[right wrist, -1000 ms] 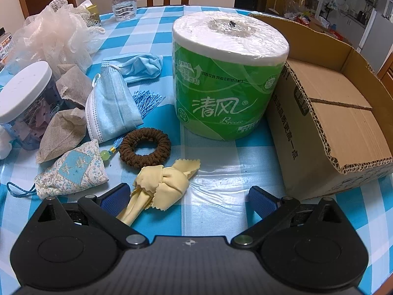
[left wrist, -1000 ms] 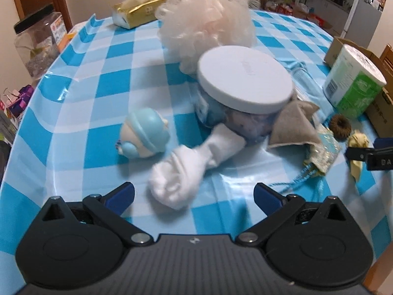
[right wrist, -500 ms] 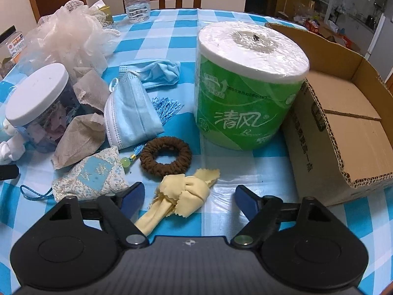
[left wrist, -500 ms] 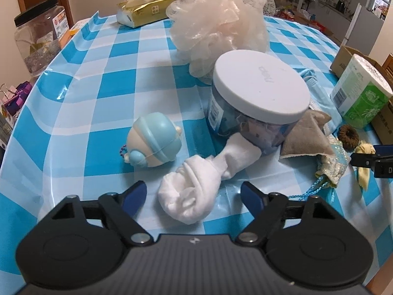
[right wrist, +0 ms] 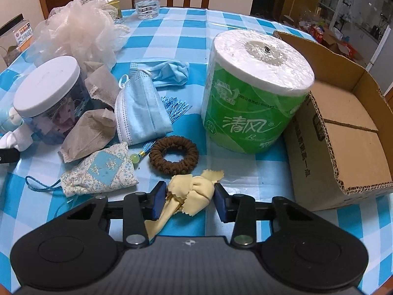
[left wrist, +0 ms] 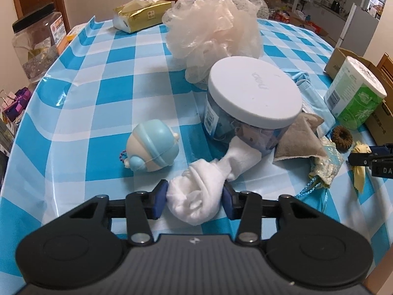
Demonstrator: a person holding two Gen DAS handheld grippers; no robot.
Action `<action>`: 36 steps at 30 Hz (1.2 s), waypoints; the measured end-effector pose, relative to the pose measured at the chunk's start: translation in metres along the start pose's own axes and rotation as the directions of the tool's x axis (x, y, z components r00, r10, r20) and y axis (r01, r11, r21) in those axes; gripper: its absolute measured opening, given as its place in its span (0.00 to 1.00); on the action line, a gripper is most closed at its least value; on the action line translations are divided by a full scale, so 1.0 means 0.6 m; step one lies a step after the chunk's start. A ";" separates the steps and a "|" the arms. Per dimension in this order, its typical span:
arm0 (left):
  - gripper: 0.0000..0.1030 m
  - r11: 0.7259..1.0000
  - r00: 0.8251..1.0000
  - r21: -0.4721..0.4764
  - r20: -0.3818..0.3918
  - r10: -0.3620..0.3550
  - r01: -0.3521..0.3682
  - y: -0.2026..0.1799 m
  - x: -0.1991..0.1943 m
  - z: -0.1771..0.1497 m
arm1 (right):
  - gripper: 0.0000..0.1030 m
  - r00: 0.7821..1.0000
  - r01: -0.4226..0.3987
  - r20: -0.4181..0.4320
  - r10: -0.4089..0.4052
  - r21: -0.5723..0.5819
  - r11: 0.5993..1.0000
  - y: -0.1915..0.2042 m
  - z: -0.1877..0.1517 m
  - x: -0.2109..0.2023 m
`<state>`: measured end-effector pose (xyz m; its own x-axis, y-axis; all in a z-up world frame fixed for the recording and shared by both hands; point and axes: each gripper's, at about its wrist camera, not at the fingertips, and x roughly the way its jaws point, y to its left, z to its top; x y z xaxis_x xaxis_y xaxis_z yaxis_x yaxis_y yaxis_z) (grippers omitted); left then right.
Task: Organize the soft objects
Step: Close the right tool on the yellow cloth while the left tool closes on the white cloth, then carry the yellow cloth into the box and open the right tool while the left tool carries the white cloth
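1. The left gripper (left wrist: 195, 200) has just been closing, and its blue pads (left wrist: 159, 198) now press on both sides of the sock (left wrist: 196, 196), clamped on its bunched end.
2. The sock is white and soft, rolled into a crumpled lump at the gripper end, with a narrower tail that runs up to the foot of the jar (left wrist: 250, 108) and touches it; it lies on the bench (left wrist: 103, 93).
3. The right gripper (right wrist: 188, 200) has also just been closing; its pads sit against the two sides of the cloth (right wrist: 190, 194), clamped on its knot.
4. The cloth is pale yellow with pinked, zigzag edges, tied in a knot (one loose tail runs down under the left finger), and it lies on the bench just before the scrunchie (right wrist: 174, 155).
5. Left of the sock lies a blue toy (left wrist: 151, 147), apart from it.
6. Behind the jar, with its white lid, stands a peach loofah (left wrist: 213, 32).
7. Near the scrunchie lie a sachet (right wrist: 98, 174), a mask (right wrist: 141, 110) and a grey pouch (right wrist: 88, 132).
8. A green-wrapped paper roll (right wrist: 255, 91) stands upright, touching the open box (right wrist: 343, 132) at the right.
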<state>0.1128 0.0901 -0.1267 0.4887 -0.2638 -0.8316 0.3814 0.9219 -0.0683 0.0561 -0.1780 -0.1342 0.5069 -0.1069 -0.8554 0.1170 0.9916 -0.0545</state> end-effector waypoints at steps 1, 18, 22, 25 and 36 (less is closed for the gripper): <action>0.43 1.000 1.000 0.004 0.002 0.001 -0.001 -0.001 -0.002 0.000 | 0.45 1.000 0.000 0.003 0.000 -0.006 1.000 0.000 -0.001 -0.004; 0.42 0.994 0.999 0.111 0.037 -0.025 0.021 -0.077 -0.118 0.028 | 0.45 0.991 -0.108 0.070 0.118 -0.135 0.985 -0.079 0.012 -0.135; 0.42 0.991 0.997 0.124 0.046 -0.058 0.052 -0.124 -0.144 0.036 | 0.45 0.988 -0.101 0.106 0.116 -0.137 0.985 -0.136 0.020 -0.168; 0.42 0.988 0.995 0.133 0.055 -0.086 0.078 -0.167 -0.155 0.045 | 0.45 0.987 -0.072 0.133 0.091 -0.143 0.987 -0.183 0.029 -0.178; 0.42 0.973 0.983 0.192 0.099 -0.153 0.132 -0.317 -0.147 0.094 | 0.73 0.984 -0.079 0.142 0.104 -0.170 0.982 -0.291 0.054 -0.143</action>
<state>0.0416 -0.0777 -0.0090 0.5001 -0.4281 -0.7528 0.5858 0.8074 -0.0700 0.0200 -0.3444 -0.0343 0.6324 -0.0128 -0.7745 -0.0698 0.9949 -0.0735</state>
